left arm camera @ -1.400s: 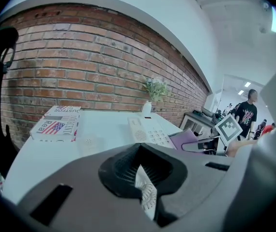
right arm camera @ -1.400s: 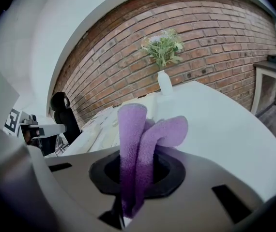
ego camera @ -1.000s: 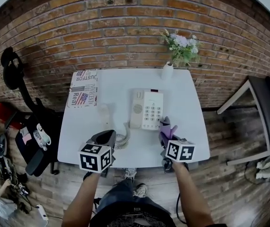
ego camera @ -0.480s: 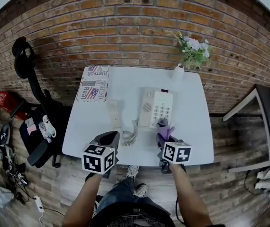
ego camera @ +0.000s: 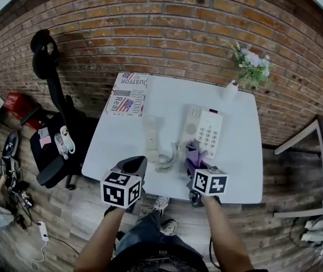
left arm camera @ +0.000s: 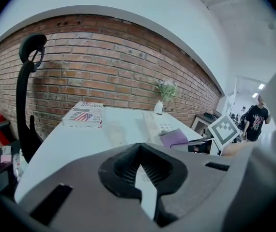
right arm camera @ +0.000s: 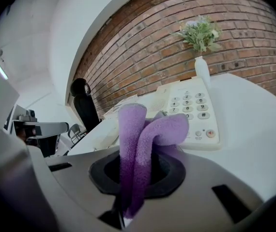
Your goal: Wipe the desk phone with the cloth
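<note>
The cream desk phone (ego camera: pixel 204 130) stands on the white table (ego camera: pixel 241 169). Its handset (ego camera: pixel 151 137) lies off the base to the left, with the coiled cord (ego camera: pixel 164 162) between them. My right gripper (ego camera: pixel 194 164) is shut on a folded purple cloth (ego camera: pixel 192 153), whose tip is at the phone's front left corner. In the right gripper view the cloth (right arm camera: pixel 143 134) sticks up from the gripper (right arm camera: pixel 130 187) in front of the keypad (right arm camera: pixel 196 112). My left gripper (ego camera: pixel 132 166) hovers at the table's front edge, shut on nothing (left arm camera: pixel 140 170), near the handset (left arm camera: pixel 113 132).
A flag-printed box (ego camera: pixel 127 94) lies at the table's back left corner. A white vase (ego camera: pixel 230 90) of flowers stands at the back right. A black office chair (ego camera: pixel 54 135) is left of the table, and a brick wall (ego camera: pixel 161 33) rises behind it.
The head view has swung left, so table and phone sit further right in it. The right gripper with the cloth has shifted from the phone's front right corner toward its front left.
</note>
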`<state>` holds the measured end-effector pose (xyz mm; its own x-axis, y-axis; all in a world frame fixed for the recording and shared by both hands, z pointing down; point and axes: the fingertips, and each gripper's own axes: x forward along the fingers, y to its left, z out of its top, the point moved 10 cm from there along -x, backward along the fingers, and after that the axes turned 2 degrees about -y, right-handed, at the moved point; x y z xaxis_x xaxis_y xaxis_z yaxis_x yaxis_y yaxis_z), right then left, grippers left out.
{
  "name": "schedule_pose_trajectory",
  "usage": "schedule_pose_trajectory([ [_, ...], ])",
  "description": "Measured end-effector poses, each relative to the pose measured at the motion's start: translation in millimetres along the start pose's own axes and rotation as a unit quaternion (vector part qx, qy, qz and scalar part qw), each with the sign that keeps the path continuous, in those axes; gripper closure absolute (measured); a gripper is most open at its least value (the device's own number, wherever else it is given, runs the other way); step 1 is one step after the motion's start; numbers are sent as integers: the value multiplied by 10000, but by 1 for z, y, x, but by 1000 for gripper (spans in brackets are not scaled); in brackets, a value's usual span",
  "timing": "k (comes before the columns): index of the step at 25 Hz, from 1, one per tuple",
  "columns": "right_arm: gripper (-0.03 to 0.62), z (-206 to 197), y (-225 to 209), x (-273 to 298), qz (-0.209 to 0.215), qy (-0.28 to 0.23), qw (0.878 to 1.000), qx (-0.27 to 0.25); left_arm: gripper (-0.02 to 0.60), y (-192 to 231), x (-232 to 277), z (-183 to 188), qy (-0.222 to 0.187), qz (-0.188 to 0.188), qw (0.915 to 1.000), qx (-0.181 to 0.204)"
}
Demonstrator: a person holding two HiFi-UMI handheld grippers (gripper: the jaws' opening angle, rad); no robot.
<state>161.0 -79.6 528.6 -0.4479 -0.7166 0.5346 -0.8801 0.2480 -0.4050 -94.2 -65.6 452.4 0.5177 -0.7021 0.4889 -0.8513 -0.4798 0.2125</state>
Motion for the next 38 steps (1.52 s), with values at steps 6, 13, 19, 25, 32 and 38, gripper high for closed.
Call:
schedule_pose_trajectory([
  [6, 548, 2, 14, 18, 261, 105, 9995, -146, 577, 10, -8, -7, -8, 166, 9998, -87],
  [13, 548, 10, 22, 23, 564, 215, 9975, -363, 575, 14, -7, -4, -25, 203, 9997, -118],
  [19, 548, 37, 20, 12, 743, 208, 9944, -716, 577, 15, 10, 11, -87, 95, 9999, -78],
  [25, 548, 76, 9, 11, 726, 138, 9922, -1004, 577, 14, 36, 31, -134, -65, 9999, 0],
  [32, 548, 134, -1, 30, 660, 14, 9894, -1295, 577, 34, 65, 53, -131, -111, 9999, -18],
  [38, 548, 181, -7, 58, 590, 18, 9858, -1573, 577, 57, 89, 70, -124, -129, 9998, -90],
])
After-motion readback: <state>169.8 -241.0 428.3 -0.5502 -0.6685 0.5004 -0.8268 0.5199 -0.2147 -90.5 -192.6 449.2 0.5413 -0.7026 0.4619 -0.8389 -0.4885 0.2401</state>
